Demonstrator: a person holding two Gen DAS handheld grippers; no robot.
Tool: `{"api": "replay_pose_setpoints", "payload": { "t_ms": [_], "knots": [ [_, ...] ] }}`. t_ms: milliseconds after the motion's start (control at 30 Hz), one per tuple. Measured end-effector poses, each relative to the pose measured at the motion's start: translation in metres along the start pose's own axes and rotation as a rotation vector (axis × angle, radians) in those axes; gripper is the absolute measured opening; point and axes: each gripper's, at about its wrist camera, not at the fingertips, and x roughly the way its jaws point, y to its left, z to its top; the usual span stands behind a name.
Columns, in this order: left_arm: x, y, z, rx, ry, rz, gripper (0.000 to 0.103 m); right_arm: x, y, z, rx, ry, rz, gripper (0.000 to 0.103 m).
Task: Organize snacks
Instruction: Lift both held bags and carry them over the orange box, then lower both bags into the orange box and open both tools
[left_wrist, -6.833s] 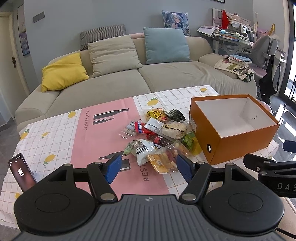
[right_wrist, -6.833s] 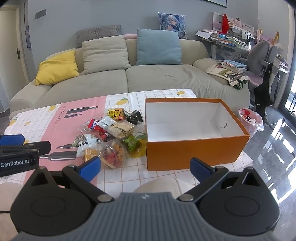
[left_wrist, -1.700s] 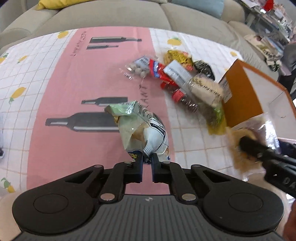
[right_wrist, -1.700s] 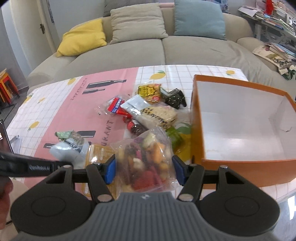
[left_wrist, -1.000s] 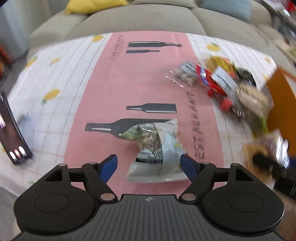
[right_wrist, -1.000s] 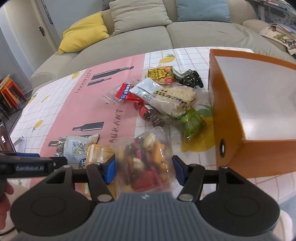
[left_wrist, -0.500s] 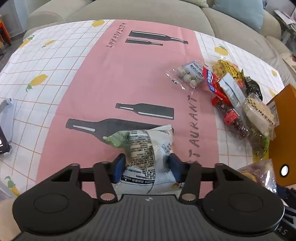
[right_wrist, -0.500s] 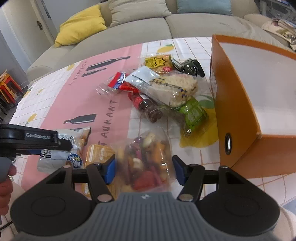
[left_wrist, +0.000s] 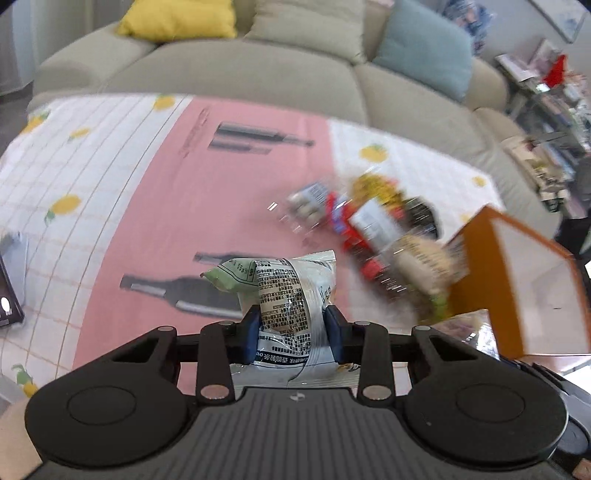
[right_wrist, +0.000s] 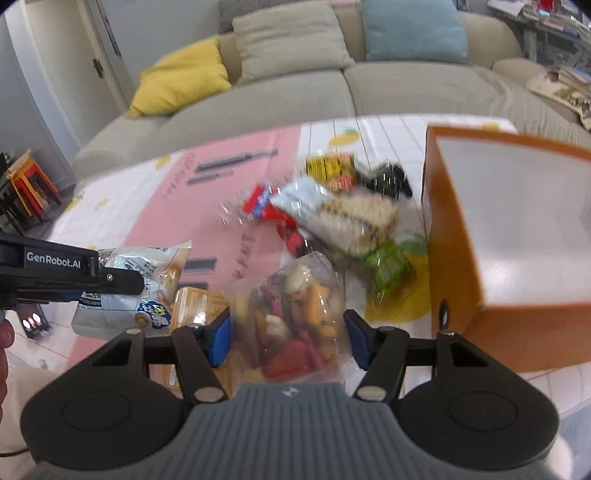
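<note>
Behind the surface, with its pink-and-white cloth, stands a beige sofa with yellow, grey and blue cushions. On the right sits an open orange box, white inside and seemingly empty; a loose pile of snacks lies just beside its left wall.

The left gripper has a white-and-green packet between its jaws, which are closing and already pinch its middle. The right gripper holds a clear bag of mixed pieces with its jaws about half apart, pads against the bag's sides.

Both bags are soft. I would squeeze only enough to stop them slipping, lift each well clear of the box rim, and release low inside, one hand at a time so the grippers do not collide.

Readable writing: "GenRobot.AI" on the left gripper's arm in the right view. The packet's fine black print is too small to read, and the blurred cloth lettering is illegible.
</note>
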Motion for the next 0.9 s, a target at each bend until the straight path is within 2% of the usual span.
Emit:
{"api": "replay_pose_setpoints", "payload": {
  "t_ms": [100, 300, 433, 567, 733, 900],
  "knots": [
    [-0.026, -0.024, 0.01, 0.046, -0.038, -0.061, 0.04, -0.025, -0.007, 0.015, 0.016, -0.031, 0.006, 0.061],
    [-0.05, -0.087, 0.03, 0.145, -0.052, -0.228, 0.04, -0.077, -0.049, 0.05, 0.063, -0.081, 0.005, 0.061],
    [-0.04, -0.136, 0.043, 0.201, 0.0, -0.336, 0.04, -0.104, -0.096, 0.071, 0.103, -0.063, -0.031, 0.061],
    [-0.015, -0.189, 0.045, 0.27, 0.083, -0.39, 0.04, -0.114, -0.142, 0.084, 0.108, -0.012, -0.083, 0.061],
    [0.027, -0.25, 0.043, 0.391, 0.165, -0.338, 0.04, -0.099, -0.188, 0.092, 0.083, 0.095, -0.173, 0.061],
    [0.068, -0.28, 0.034, 0.481, 0.267, -0.276, 0.04, -0.07, -0.229, 0.095, 0.079, 0.201, -0.204, 0.061]
  ]
}}
